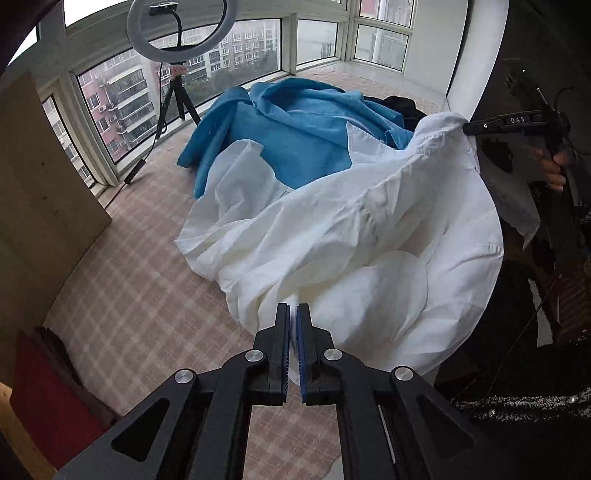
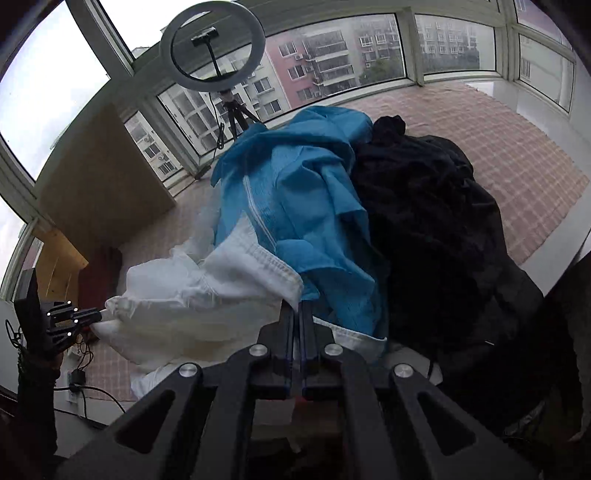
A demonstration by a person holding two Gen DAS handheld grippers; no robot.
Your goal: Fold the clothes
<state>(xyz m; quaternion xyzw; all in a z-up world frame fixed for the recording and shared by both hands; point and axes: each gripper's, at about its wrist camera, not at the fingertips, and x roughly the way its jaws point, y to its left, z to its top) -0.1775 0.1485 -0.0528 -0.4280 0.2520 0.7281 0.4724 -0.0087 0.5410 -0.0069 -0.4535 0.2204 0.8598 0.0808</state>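
A person stands over a surface covered in pink checked cloth (image 1: 140,295), holding a claw in each hand. Off to the far left of both claws, a ring light on a tripod (image 1: 181,29) stands against the windows (image 1: 122,96). The left claw (image 1: 293,314) is pinched nearly closed on an edge of a white garment (image 1: 332,236), a sliver of white fabric showing between its blue pads. From there the white garment billows up and to the right, lifted off the surface, to the right claw (image 1: 469,127), which grips the fabric's far upper corner with its jaws closed tight. In the right wrist view, the right claw (image 2: 297,310) clamps a stitched white hem, and the left claw (image 2: 98,315) shows at the far left, holding the other end. Just beyond the right claw lies a crumpled blue garment (image 2: 295,192), partly under the white one. To its right sits a heap of black clothing (image 2: 436,221).
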